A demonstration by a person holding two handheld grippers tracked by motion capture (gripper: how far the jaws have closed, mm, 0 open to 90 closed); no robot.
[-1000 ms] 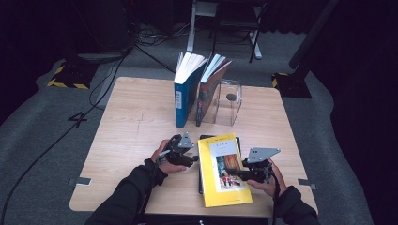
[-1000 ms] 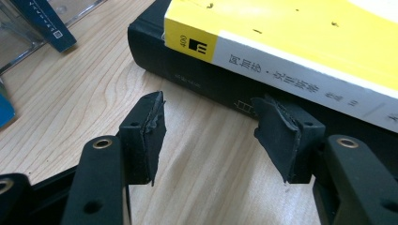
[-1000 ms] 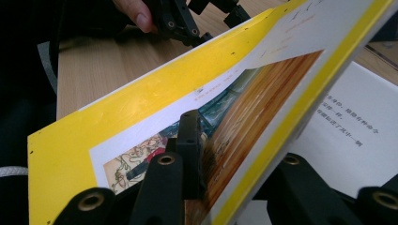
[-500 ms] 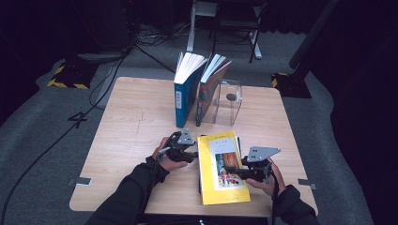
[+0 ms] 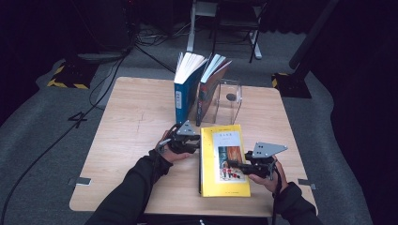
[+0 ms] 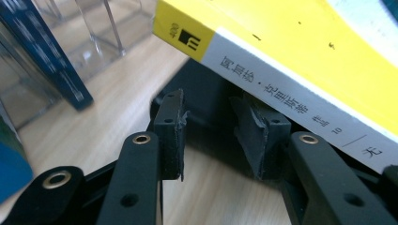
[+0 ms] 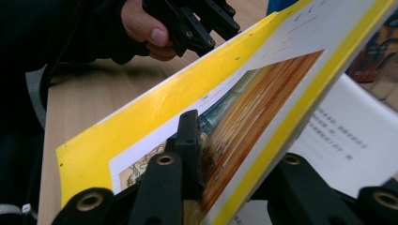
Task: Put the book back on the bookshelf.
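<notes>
A yellow book (image 5: 224, 159) lies on the wooden table (image 5: 131, 122), its front cover lifted on the right side. My right gripper (image 5: 233, 164) is shut on that cover: in the right gripper view one jaw lies on the cover picture (image 7: 187, 93) and the other goes under it, above a printed page. My left gripper (image 5: 195, 144) is at the book's spine edge. In the left gripper view its jaws (image 6: 211, 136) have just been closing, with nothing between the pads. The white and yellow spine (image 6: 300, 51) hangs just beyond them over a dark shadow.
Two books stand upright at the table's far middle, a blue one (image 5: 184, 89) and a darker one (image 5: 210, 84). A clear acrylic stand (image 5: 229, 101) is beside them. The blue book (image 6: 51, 56) and the stand (image 6: 103, 33) are just beyond the left jaws.
My left gripper has moved a little away from the person along the book's spine edge and risen slightly. The right gripper has kept its hold and its place.
</notes>
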